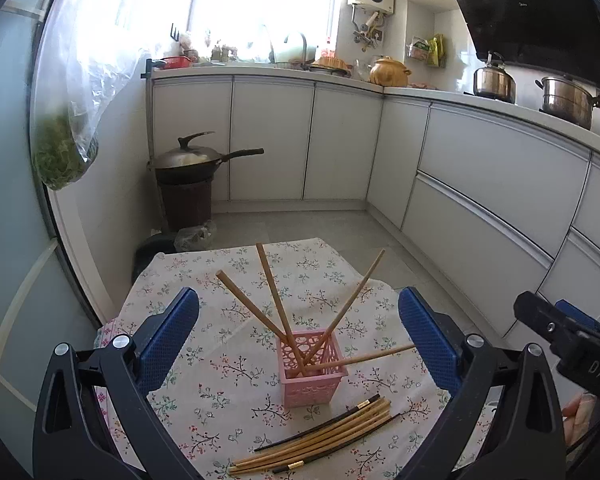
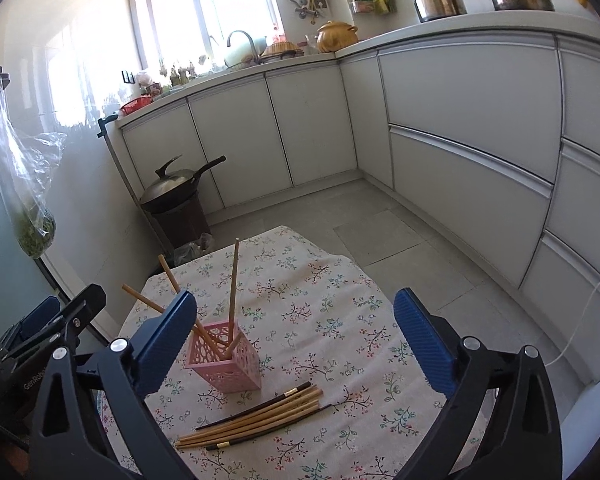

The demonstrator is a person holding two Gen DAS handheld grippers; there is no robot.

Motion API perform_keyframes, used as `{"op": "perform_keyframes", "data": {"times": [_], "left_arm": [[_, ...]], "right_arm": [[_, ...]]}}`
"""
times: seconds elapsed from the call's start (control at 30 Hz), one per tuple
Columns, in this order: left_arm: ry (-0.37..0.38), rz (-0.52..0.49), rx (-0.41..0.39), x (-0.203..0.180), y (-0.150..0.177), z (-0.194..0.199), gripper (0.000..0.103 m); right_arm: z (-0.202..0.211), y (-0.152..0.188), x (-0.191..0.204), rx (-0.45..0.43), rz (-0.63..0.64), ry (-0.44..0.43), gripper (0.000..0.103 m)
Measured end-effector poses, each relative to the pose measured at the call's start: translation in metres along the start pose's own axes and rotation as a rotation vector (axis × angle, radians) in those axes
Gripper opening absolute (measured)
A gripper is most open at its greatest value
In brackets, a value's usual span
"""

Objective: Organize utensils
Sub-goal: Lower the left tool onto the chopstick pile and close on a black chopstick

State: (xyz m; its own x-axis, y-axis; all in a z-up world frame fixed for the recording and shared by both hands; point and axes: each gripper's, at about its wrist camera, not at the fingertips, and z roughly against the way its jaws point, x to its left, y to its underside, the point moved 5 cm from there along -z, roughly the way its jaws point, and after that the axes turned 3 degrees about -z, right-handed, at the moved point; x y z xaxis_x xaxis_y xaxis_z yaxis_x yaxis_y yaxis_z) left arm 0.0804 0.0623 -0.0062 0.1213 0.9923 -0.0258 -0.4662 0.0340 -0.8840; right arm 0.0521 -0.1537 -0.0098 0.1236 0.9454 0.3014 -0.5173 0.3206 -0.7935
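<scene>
A pink perforated holder stands on the floral tablecloth with several wooden chopsticks leaning out of it. In front of it a loose bundle of wooden and black chopsticks lies flat on the cloth. My left gripper is open, its blue pads either side of the holder and above the table, with nothing held. My right gripper is open wide and empty, hovering over the cloth to the right of the holder. The right gripper's black body shows at the left wrist view's right edge.
The small table stands on a grey tiled floor between white cabinets. A lidded wok rests on a dark bin at the back left. A plastic bag of greens hangs on the left wall. Pots sit on the counter.
</scene>
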Motion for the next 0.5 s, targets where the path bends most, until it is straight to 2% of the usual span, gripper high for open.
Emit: {"op": "perform_keyframes", "data": {"times": [0.13, 0.3, 0.37, 0.5], "left_arm": [[0.052, -0.067, 0.062, -0.010, 0.013, -0.010, 0.096], [0.233, -0.242, 0.199, -0.045, 0.055, -0.022, 0.096], [0.330, -0.339, 0.280, -0.069, 0.081, -0.028, 0.096], [0.444, -0.512, 0.396, -0.114, 0.132, -0.044, 0.096]], "right_arm": [[0.009, 0.006, -0.029, 0.030, -0.057, 0.015, 0.096], [0.013, 0.011, -0.082, 0.099, -0.222, 0.035, 0.096], [0.015, 0.007, -0.098, 0.104, -0.294, 0.015, 0.096], [0.021, 0.003, -0.122, 0.098, -0.406, -0.005, 0.096]]}}
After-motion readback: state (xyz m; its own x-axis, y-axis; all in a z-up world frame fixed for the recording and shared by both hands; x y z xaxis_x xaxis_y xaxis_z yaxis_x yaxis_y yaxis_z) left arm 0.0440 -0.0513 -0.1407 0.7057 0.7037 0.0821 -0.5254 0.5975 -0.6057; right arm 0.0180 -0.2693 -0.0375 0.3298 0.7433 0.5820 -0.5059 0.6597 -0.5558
